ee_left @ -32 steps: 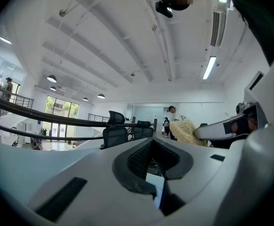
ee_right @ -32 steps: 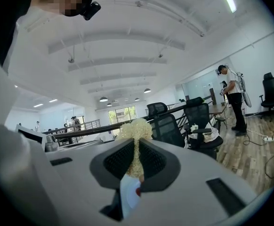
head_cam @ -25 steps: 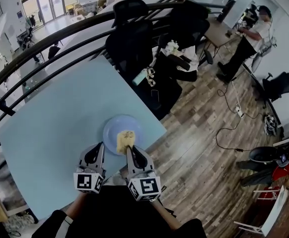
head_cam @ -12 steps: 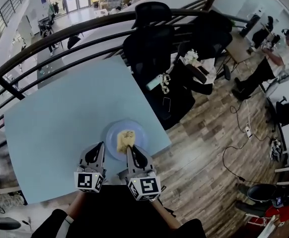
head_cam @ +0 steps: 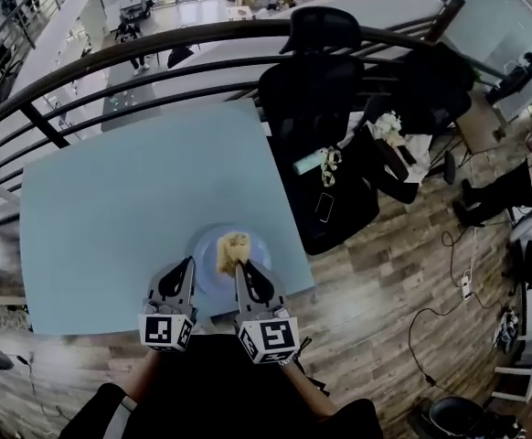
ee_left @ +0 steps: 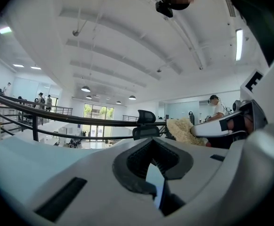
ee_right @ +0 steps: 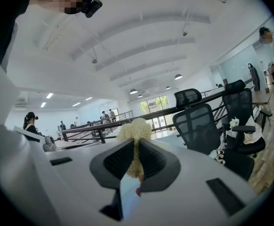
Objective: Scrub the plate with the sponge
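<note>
- The pale blue bench [head_cam: 111, 208] is bare apart from a round blue plate [head_cam: 204, 245] that sits close to its near edge, toward the right-hand corner.
- The right tongs [head_cam: 239, 265] are clamped on a shaggy yellow sponge [head_cam: 233, 248], which is over the middle of the plate. Whether it presses on the plate cannot be told.
- The left tongs [head_cam: 185, 265] are closed with nothing in them, at the plate's left rim.
- A dark curved railing [head_cam: 156, 48] runs behind the bench.
- Black office chairs [head_cam: 312, 90] stand past the bench's right edge on a wood-plank floor [head_cam: 385, 282].
- The right gripper view shows a white ribbed ceiling [ee_right: 141, 41] with round lamps.
</note>
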A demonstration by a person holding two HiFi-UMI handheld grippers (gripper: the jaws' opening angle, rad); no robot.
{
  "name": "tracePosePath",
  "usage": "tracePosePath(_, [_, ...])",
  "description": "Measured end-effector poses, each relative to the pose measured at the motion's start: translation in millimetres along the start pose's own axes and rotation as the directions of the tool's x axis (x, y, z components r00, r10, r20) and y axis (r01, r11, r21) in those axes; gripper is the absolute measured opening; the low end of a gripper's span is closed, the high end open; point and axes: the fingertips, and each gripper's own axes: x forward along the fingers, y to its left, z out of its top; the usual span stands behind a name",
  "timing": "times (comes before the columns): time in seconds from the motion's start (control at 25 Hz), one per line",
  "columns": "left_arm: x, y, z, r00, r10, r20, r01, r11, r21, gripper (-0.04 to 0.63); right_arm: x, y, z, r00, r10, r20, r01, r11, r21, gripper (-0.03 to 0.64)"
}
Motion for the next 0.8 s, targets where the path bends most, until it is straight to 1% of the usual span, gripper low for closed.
tracePosePath(0.16, [4,-7,0,0.997,0.076,0.01,-0.076,0.997,-0.001,0.002,10,-12,3,0.997,0.08,-0.018,-0.08,0.997,-0.019,0.035])
tracePosePath(0.32, [-2,-10,-4,0.987,0.159,0.017,-0.159,0.987,-0.011,0.002,19,-17,5,0.986,0.162,-0.03,-0.163,0.986,-0.039,0.035])
tracePosePath(0.56, [-15,-9,-9,0.958,0.288,0.019,-0.288,0.958,0.008,0.002,30,-15,6,0.959,0.276,-0.059,-0.279,0.959,-0.056,0.035])
tracePosePath(0.8, [-19,-7,-16,0.926,0.376,-0.012,-0.376,0.926,-0.017,0.002,48,-17,-5,0.929,0.349,-0.122,-0.359,0.93,-0.081,0.035])
